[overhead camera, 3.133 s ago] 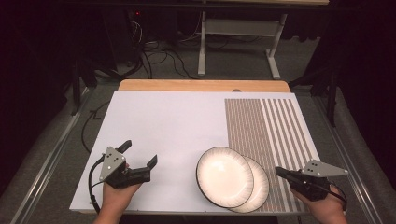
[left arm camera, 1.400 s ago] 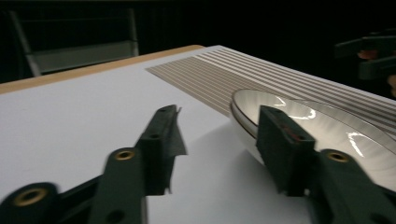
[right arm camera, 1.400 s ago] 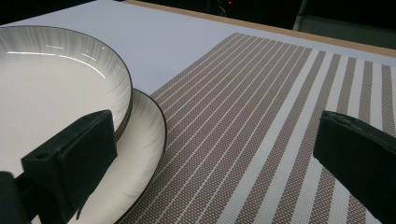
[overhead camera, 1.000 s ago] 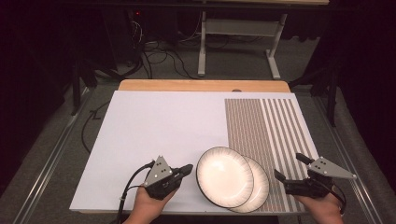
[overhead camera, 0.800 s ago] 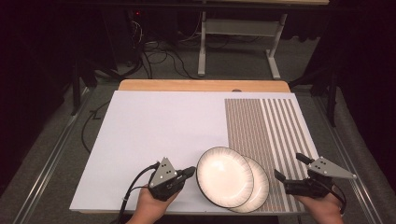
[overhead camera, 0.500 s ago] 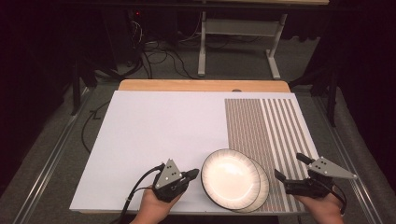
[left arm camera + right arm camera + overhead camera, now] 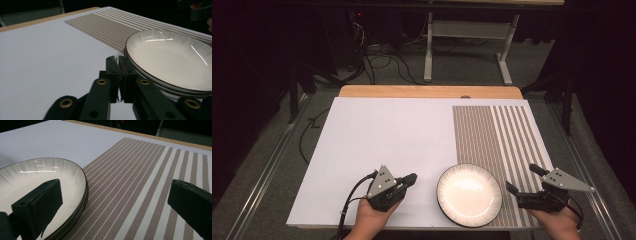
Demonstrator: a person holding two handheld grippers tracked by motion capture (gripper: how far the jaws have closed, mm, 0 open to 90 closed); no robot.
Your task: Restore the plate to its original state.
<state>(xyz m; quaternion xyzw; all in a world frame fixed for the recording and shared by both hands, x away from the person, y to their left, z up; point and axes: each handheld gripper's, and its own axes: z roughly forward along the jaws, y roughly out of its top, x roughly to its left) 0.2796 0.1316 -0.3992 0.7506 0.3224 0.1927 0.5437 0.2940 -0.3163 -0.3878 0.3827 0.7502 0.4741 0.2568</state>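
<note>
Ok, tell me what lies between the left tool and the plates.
Nothing: in the high view only bare white tabletop separates the left tool from the stacked plates.

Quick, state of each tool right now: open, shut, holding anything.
Left tool: nearly shut, jaws just starting to open, holding nothing, beside the stacked plates.
Right tool: open, holding nothing, next to the plates.

The high view looks forward and down over the whole table (image 7: 377, 130). Both gripper views sit low and close, facing the stacked plates (image 7: 172, 57) from left and right.
</note>
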